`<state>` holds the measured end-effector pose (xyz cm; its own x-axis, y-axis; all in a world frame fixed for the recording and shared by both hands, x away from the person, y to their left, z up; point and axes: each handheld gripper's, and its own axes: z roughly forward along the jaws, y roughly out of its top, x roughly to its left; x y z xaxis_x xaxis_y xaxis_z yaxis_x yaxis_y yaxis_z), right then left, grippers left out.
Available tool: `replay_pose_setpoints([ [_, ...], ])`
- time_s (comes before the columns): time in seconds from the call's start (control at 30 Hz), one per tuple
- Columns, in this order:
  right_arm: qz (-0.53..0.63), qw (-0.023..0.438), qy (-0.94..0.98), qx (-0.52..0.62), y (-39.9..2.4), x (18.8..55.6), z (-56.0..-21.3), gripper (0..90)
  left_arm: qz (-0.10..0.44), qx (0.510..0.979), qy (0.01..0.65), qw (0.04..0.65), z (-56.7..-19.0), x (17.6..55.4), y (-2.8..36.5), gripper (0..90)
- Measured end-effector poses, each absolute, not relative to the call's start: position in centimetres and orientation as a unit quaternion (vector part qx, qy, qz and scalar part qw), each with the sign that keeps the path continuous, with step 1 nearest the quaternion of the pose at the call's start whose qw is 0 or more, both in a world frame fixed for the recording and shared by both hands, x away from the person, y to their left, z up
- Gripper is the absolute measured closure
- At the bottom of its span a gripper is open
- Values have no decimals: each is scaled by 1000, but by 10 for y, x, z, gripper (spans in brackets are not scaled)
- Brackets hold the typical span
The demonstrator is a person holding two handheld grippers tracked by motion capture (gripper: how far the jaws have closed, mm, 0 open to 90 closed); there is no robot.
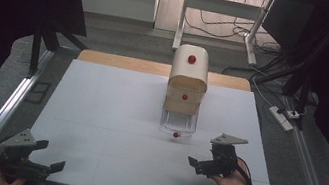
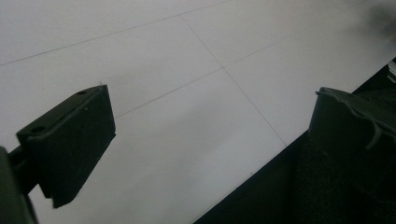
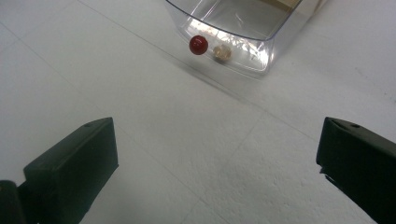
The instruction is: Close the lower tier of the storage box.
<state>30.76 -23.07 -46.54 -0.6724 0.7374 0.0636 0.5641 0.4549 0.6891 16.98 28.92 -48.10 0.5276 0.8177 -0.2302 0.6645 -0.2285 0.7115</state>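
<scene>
Nearest the person, the left gripper point(image 1: 38, 155) hangs over the matte white table's point(image 1: 113, 114) front edge, its black jaws spread wide and empty. Ahead of the right gripper's point(image 3: 217, 163) equally spread, empty jaws stands a clear plastic drawer point(image 3: 243, 28), pulled out, with a round red knob point(image 3: 198, 45). Beyond it rises a small cream and wood cabinet point(image 1: 188, 78) with a rounded top.

Glossy clear plastic drawer point(image 3: 233, 35) with shiny red knob point(image 3: 198, 45); matt white table point(image 1: 110, 129); pale wooden cabinet point(image 1: 188, 79)
</scene>
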Motion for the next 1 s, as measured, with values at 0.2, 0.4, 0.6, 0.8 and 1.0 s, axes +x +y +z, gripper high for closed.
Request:
replay_pose_setpoints([
  [0.2, 349, 120, 846, 385, -226, 314, -467, 0, 96, 778, 476, 398, -481, 170, 289, 9],
  [0.4, 342, 120, 850, 382, -221, 320, -470, 0, 96, 778, 476, 398, -481, 170, 289, 9],
  [0.6, 336, 121, 853, 380, -215, 325, -473, 0, 95, 778, 477, 398, -481, 170, 289, 9],
  [0.8, 328, 121, 857, 379, -209, 330, -477, 0, 95, 778, 477, 399, -481, 170, 289, 9],
  [1.0, 323, 123, 861, 374, -204, 335, -482, 0, 95, 777, 477, 399, -481, 170, 289, 9],
])
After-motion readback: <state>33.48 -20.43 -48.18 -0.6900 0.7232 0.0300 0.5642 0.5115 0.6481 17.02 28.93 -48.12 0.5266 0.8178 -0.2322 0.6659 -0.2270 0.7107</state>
